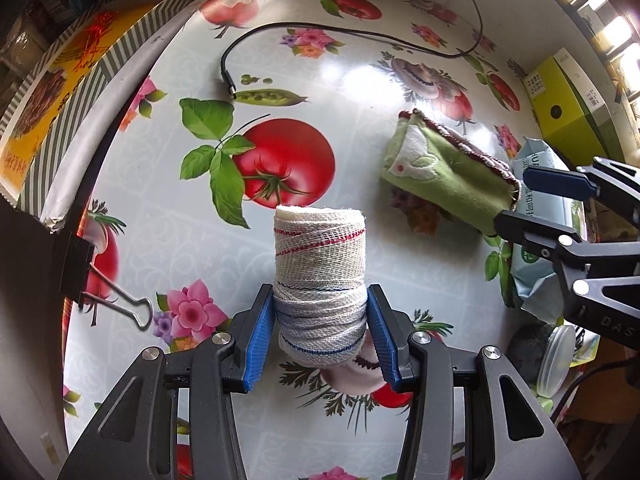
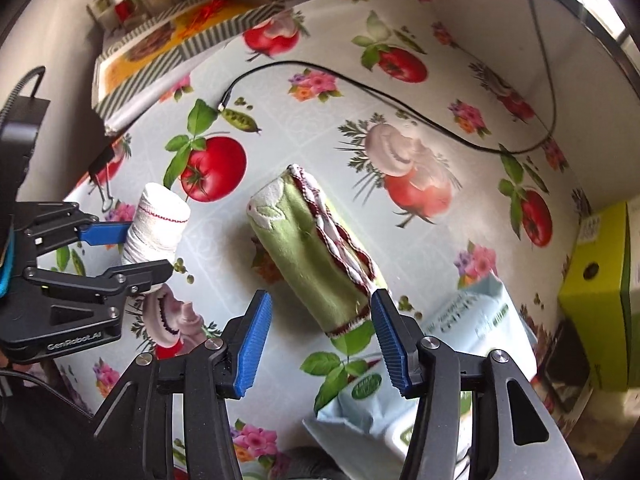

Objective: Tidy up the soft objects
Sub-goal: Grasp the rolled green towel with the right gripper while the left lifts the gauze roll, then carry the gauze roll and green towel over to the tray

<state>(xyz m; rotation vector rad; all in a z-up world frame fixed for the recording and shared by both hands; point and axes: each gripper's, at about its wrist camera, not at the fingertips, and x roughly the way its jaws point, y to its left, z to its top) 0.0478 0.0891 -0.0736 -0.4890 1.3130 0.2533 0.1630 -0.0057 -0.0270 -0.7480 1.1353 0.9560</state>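
Left tongs (image 1: 320, 320) are clamping the gauze roll (image 1: 319, 264); right tongs (image 2: 322, 340), half open and empty, are straddling the green towel (image 2: 316, 252) on the bench (image 1: 360, 60).

A black cable (image 1: 348, 34) snakes across the far tabletop (image 1: 352, 76); a binder clip (image 1: 108, 292) sits left, a yellow-green box (image 1: 568, 100) far right.

On the table (image 1: 352, 72), the rolled towel (image 2: 316, 248) lies near the middle, with the bandage roll (image 2: 156, 228) to its left, held off the surface between the left gripper (image 1: 320, 332) pads. A cable (image 2: 360, 88) runs across the table behind both, and a packet of wipes (image 2: 472, 328) lies at the towel's near right end. A binder clip (image 1: 108, 296) sits on the left edge, a box (image 2: 604, 292) at the far right.
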